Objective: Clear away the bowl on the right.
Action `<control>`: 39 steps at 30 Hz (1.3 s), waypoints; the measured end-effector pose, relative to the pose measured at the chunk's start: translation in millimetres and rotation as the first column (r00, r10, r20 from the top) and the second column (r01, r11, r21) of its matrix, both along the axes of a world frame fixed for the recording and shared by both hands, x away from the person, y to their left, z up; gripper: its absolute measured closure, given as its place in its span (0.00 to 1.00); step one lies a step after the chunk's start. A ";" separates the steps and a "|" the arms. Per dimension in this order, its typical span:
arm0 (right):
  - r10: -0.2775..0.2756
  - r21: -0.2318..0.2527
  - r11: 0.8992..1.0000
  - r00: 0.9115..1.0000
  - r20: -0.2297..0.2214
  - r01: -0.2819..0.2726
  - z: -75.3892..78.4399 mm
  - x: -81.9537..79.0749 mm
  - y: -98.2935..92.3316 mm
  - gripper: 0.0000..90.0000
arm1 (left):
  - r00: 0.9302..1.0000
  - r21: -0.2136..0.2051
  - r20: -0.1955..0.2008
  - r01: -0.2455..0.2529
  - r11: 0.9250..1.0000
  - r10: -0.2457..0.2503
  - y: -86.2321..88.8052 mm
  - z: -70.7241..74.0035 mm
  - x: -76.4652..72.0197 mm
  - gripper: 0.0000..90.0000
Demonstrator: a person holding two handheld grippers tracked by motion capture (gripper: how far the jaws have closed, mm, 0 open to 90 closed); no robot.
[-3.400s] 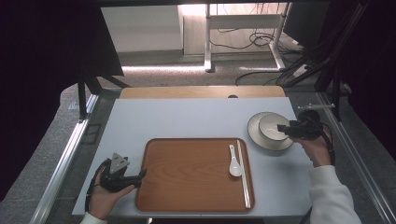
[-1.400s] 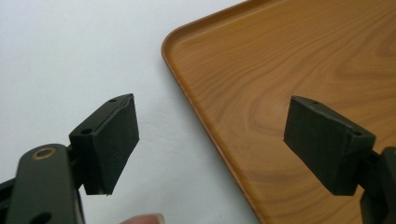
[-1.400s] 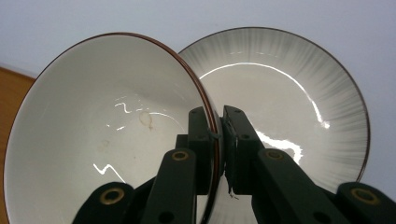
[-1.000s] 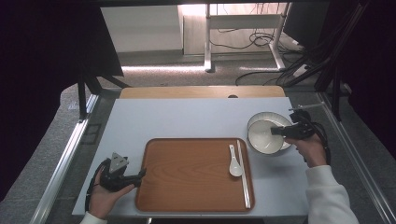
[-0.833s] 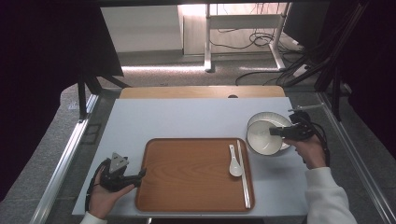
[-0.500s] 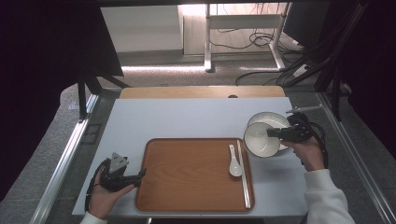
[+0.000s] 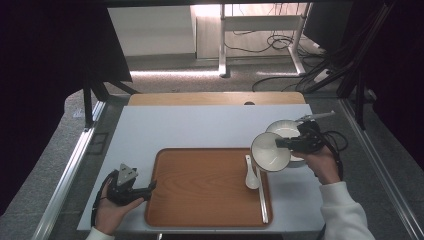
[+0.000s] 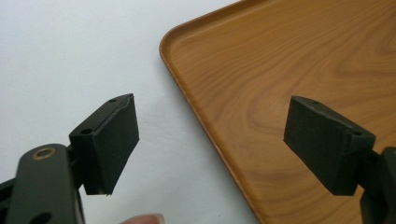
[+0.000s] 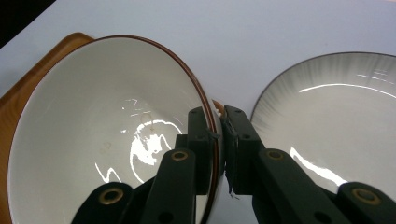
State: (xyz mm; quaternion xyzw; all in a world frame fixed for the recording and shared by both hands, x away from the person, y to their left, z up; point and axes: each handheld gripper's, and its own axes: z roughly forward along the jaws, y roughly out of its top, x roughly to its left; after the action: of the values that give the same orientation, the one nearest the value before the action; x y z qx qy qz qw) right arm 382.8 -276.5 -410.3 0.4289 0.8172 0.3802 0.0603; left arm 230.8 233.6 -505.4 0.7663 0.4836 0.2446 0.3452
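Observation:
A white bowl with a brown rim (image 7: 270,152) (image 9: 112,135) hangs tilted in the air over the right edge of the wooden tray (image 7: 200,185). My right gripper (image 7: 284,144) (image 9: 217,140) is shut on its rim, one jaw inside and one outside. A grey-rimmed white plate (image 7: 287,131) (image 9: 336,121) lies on the table just behind it. A white spoon (image 7: 250,175) and a pair of chopsticks (image 7: 262,197) rest on the tray's right side. My left gripper (image 7: 149,189) (image 8: 215,135) is open at the tray's front left edge (image 8: 205,130), one jaw over the table and one over the tray.
The white table top (image 7: 200,125) stretches behind the tray. A wooden board (image 7: 215,98) lies along its far edge. Metal rails (image 7: 65,175) flank the table, and cables (image 7: 280,45) trail across the floor beyond.
My right gripper has lifted the bowl off the plate and carried it left toward the tray, tilting it. The left gripper has stayed where it was.

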 end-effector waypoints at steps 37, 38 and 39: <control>0.175 -0.030 0.984 0.984 -0.030 -0.176 -10.7 -10.4 74.1 0.91 | 1.000 0.004 -0.002 0.009 1.000 -0.009 -1.3 -0.3 0.1 0.20; 0.180 -0.032 0.983 0.983 -0.031 -0.181 -11.5 -10.4 76.3 0.91 | 1.000 0.004 -0.002 0.009 1.000 -0.009 -1.3 -0.3 0.1 0.20; 0.186 -0.033 0.982 0.982 -0.036 -0.187 -12.6 -10.7 79.6 0.91 | 1.000 0.003 -0.002 0.009 1.000 -0.009 -1.2 -0.3 0.1 0.20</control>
State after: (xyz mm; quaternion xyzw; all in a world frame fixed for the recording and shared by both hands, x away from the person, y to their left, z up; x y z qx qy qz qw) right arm 372.2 -196.9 -422.9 0.3554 0.8614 0.3624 0.0188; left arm 230.9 232.4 -505.8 0.7692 0.4802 0.2430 0.3446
